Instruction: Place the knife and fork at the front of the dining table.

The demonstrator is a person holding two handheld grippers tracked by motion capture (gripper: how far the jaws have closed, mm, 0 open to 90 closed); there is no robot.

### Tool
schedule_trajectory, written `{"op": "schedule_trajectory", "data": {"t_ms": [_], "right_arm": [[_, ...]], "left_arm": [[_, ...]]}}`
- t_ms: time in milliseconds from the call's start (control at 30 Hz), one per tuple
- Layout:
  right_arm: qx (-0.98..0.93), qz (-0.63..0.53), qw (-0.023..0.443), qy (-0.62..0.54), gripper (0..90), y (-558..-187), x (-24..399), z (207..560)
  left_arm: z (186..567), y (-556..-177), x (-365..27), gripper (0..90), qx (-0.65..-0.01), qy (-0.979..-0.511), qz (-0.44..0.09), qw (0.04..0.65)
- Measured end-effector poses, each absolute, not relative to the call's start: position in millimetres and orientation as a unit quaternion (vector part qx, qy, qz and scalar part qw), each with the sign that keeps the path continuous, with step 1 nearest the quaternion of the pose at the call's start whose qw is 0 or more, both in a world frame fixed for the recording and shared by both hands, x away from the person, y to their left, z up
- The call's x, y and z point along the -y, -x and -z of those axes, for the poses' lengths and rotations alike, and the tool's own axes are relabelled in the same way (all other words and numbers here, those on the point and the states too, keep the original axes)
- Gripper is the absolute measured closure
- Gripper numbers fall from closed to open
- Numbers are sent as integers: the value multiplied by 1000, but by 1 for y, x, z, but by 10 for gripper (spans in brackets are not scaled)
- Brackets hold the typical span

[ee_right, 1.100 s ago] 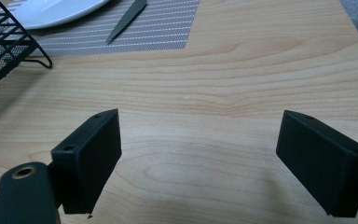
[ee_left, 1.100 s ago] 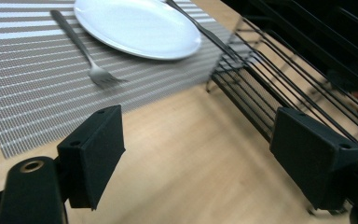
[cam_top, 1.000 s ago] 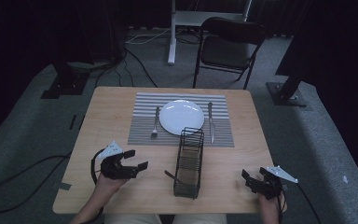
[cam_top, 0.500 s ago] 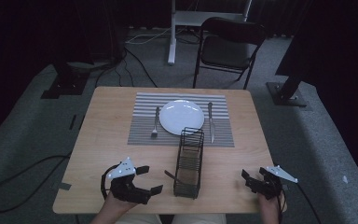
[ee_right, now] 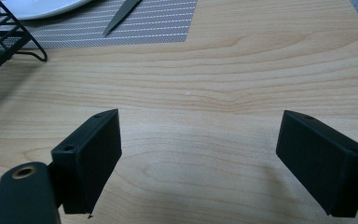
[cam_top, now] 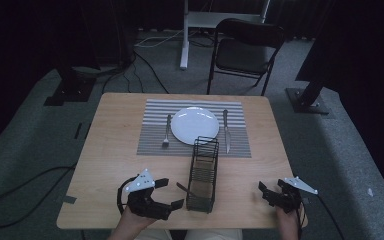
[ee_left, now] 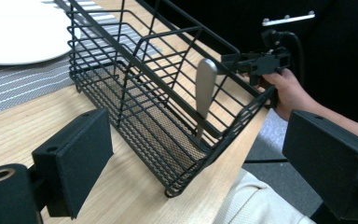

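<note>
Dim room, pale wooden table [cam_top: 115, 150]: both the left gripper [cam_top: 167, 194] and right gripper [cam_top: 269, 192] gape empty. Closing in, the left one could knock the black wire caddy [cam_top: 202, 172] over, spilling its leaning steel utensil [ee_left: 204, 95].

From my seat at the high view, the utensil [cam_top: 184, 189] leaning out of the wire basket [cam_top: 203, 172] is too small and dim for me to tell what its lower end is. In the left gripper view its handle [ee_left: 204, 95] shows, but the working end sits behind the mesh floor and bars, so I cannot name it. The plate [ee_left: 16, 30] there is cut off by the top and left edges. In the right gripper view the knife [ee_right: 121, 15] shows only its tip, the rest lost past the top edge, and the basket [ee_right: 2, 37] shows just a corner.
</note>
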State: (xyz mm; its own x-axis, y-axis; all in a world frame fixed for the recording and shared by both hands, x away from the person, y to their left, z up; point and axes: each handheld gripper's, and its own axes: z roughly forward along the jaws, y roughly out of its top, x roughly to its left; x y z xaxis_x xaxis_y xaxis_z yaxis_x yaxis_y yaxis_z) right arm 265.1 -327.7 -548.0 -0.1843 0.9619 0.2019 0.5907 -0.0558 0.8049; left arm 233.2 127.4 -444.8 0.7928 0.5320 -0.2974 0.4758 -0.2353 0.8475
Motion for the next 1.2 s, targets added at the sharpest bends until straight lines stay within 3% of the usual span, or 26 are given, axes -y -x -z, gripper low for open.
{"op": "schedule_trajectory", "data": {"t_ms": [167, 233, 300, 333, 567, 900, 1200], "right_arm": [[-649, -413, 226, -598, 136, -265, 328, 548], [-647, -416, 225, -598, 137, -265, 328, 548], [-646, -419, 225, -598, 136, -264, 329, 548], [-645, -420, 225, -597, 137, -264, 329, 548], [-647, -425, 224, -593, 136, -264, 329, 548], [-645, -429, 223, -592, 137, -263, 330, 548], [-644, -430, 221, -593, 137, -263, 330, 548]], "left_arm": [[447, -234, -119, 157, -323, -786, -22, 526], [448, -235, -120, 333, -321, -785, -20, 530], [449, -236, -122, 386, -328, -779, -23, 534], [449, -236, -123, 457, -330, -775, -20, 539], [453, -236, -116, 572, -328, -783, -15, 529], [454, -237, -108, 825, -314, -785, -17, 534], [447, -240, -111, 876, -315, -775, -7, 548]]}}
